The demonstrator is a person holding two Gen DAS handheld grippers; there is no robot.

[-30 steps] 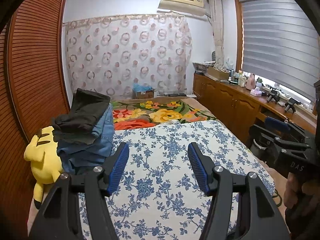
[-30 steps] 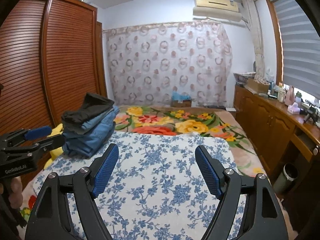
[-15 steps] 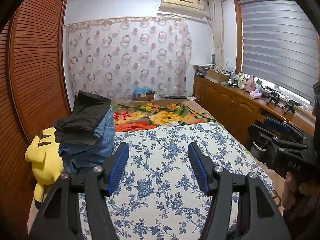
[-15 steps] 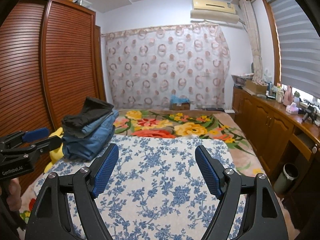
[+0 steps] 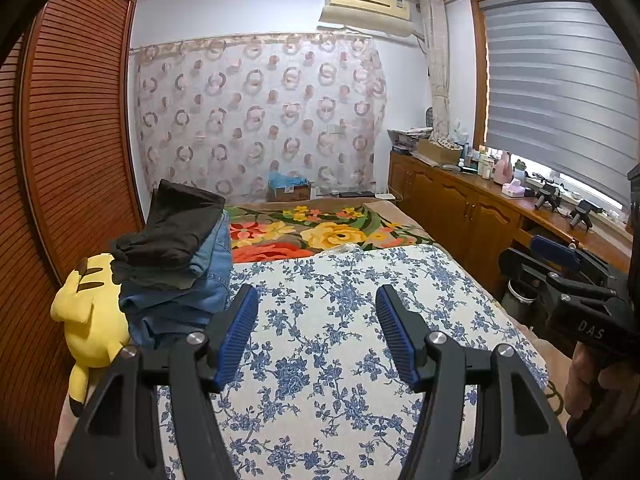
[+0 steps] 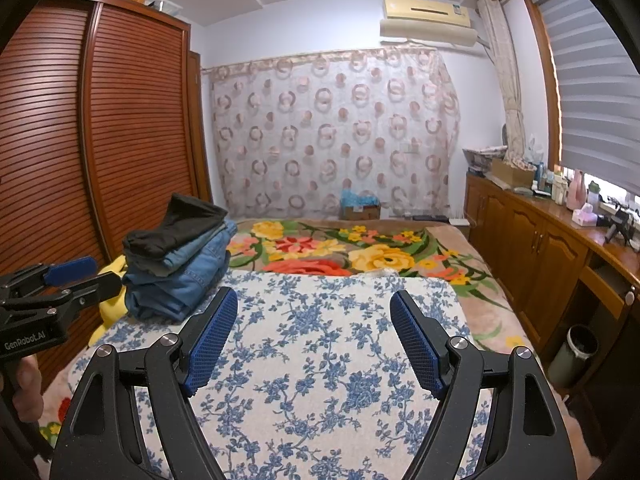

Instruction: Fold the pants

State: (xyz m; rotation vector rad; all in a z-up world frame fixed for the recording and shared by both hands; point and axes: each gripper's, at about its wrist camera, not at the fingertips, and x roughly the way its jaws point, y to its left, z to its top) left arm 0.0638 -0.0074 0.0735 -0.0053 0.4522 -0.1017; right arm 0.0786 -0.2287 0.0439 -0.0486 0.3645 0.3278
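A stack of folded pants [image 5: 176, 272] lies on the left side of the bed: blue jeans below, a dark pair [image 6: 176, 224] on top. My left gripper [image 5: 316, 294] hovers over the blue-flowered cloth [image 5: 340, 332], open, with nothing between its blue pads. The stack is just left of its left finger. My right gripper [image 6: 314, 296] is held beside it over the same cloth [image 6: 320, 352], open wide and holding nothing. Each gripper shows at the edge of the other's view, with a hand on its grip. No unfolded pants are in sight.
A yellow plush toy [image 5: 88, 312] is wedged between the stack and the slatted wardrobe [image 5: 72, 140] on the left. A bright flower blanket [image 5: 328, 232] covers the far bed. Wooden cabinets [image 6: 532, 248] with bottles run along the right; a bin [image 6: 576, 352] stands below.
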